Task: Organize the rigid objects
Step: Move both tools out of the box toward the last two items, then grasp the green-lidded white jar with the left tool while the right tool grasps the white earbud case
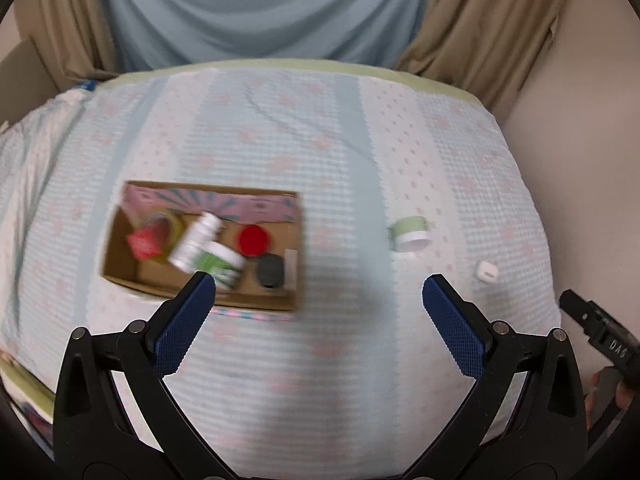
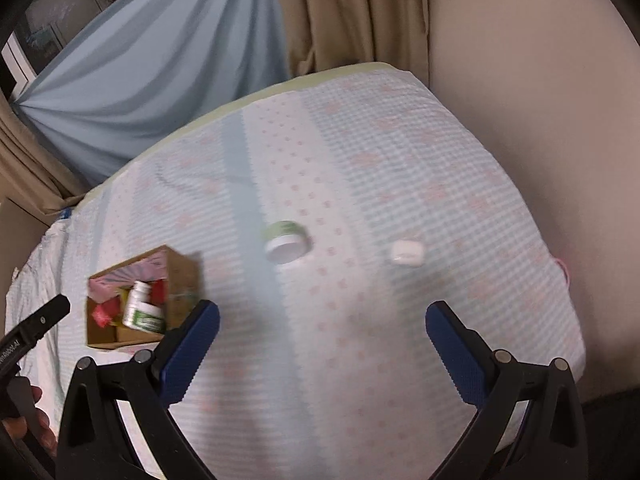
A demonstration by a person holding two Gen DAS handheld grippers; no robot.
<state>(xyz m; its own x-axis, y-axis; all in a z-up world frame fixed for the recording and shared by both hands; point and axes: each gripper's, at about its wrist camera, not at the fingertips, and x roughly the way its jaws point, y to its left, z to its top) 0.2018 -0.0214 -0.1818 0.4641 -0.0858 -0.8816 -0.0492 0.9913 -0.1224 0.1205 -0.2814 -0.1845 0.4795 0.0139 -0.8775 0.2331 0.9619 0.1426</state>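
Both the left gripper [image 1: 319,286] and right gripper [image 2: 322,314] are spread wide, empty. The green jar [image 2: 286,242], likely light and rigid, suits a sidewall grip.

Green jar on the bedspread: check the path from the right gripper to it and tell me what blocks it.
Nothing visible does. The right gripper is open above bare bedspread, and the green jar lies on its side ahead, apart from the small white case.

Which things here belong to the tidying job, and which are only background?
Belong to the job:
- cardboard box, already holding several items
- green jar, loose on the bedspread
- small white case, loose
- left tool, right tool, both open

Background:
- curtains
- wall
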